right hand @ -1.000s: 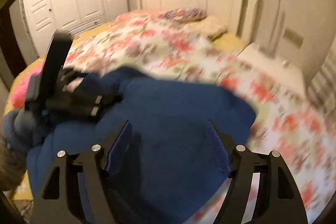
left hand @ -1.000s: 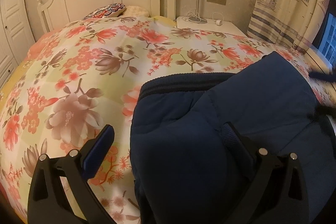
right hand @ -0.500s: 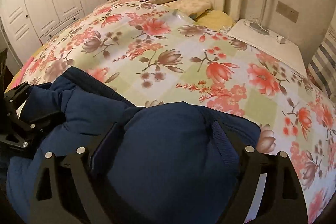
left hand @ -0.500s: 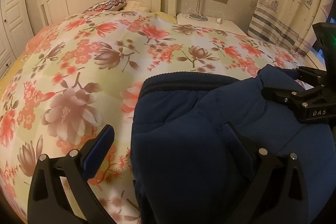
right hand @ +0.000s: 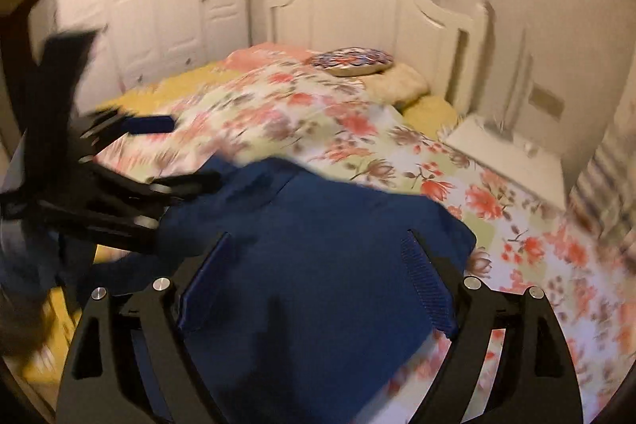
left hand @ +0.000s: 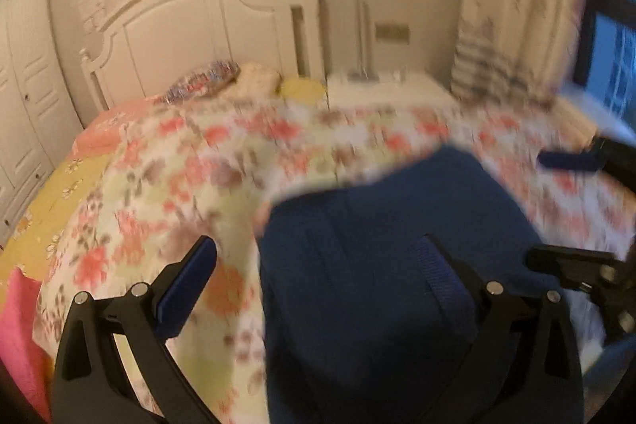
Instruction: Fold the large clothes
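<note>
Near the bed's (left hand: 167, 161) foot edge, both grippers (left hand: 318, 265) (right hand: 318, 273), jaws spread, are hovering over the navy garment (right hand: 318, 225), seemingly seeking new holds.

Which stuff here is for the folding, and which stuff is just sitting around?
For the folding:
- navy garment
- left hand-held gripper, open
- right hand-held gripper, open
- floral bedspread it lies on

Just sitting around:
- patterned cushion
- nightstand
- wardrobe
- curtain

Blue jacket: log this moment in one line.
blue jacket on bed | left gripper open | right gripper open | frames blurred
</note>
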The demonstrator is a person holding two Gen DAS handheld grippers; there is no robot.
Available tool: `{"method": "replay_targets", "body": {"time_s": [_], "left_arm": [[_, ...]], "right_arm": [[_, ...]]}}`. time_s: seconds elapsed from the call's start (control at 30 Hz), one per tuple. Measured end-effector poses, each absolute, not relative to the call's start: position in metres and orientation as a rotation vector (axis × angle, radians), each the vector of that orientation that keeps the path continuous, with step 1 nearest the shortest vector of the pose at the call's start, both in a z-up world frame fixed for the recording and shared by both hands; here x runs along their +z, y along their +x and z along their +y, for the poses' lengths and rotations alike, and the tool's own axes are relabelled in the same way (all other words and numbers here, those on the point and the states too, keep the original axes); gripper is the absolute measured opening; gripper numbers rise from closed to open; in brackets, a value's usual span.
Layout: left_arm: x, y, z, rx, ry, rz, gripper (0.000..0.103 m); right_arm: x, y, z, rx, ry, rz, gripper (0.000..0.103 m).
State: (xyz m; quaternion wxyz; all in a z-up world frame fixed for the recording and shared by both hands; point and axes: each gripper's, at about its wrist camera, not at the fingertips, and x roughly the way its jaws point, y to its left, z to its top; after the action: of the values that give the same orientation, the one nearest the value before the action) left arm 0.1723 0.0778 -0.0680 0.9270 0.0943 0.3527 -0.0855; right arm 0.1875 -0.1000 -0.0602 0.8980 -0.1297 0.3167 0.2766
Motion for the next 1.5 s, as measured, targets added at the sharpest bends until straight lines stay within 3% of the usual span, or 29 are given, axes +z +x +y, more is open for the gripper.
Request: {"method": "replay_targets", "body": {"time_s": [0.13, 0.23, 0.53, 0.77, 1.0, 1.27, 1.5], "left_arm": [[-0.104, 0.163, 0.09, -0.152, 0.163, 0.757, 0.101], [-0.111, 0.166, 0.1, -0.16, 0.107, 0.765, 0.101], [-0.124, 0.169, 0.125, -0.218, -0.06, 0.784, 0.101], [-0.104, 0.131, 0.152, -0.188, -0.078, 0.779, 0.101], [-0.152, 0.119, 0.176, -0.273, -0.233, 0.873, 0.101], [-0.131, 0.113, 0.194, -0.268, -0.248, 0.894, 0.101], [-0.151, 0.118, 0.209, -0.328, -0.36, 0.973, 0.101]], "right_arm": [[-0.111, 0.155, -0.079, 0.59, -0.414, 0.73, 0.085], [-0.127, 0.157, -0.089, 0.604, -0.304, 0.687, 0.086], [-0.127, 0.151, -0.095, 0.589, -0.241, 0.682, 0.091], [-0.11, 0.122, -0.125, 0.575, -0.144, 0.702, 0.093], [-0.14, 0.118, -0.143, 0.595, 0.0, 0.803, 0.096], [-0.125, 0.111, -0.159, 0.58, 0.043, 0.786, 0.096], [-0.152, 0.127, -0.169, 0.653, 0.248, 0.925, 0.099]]}}
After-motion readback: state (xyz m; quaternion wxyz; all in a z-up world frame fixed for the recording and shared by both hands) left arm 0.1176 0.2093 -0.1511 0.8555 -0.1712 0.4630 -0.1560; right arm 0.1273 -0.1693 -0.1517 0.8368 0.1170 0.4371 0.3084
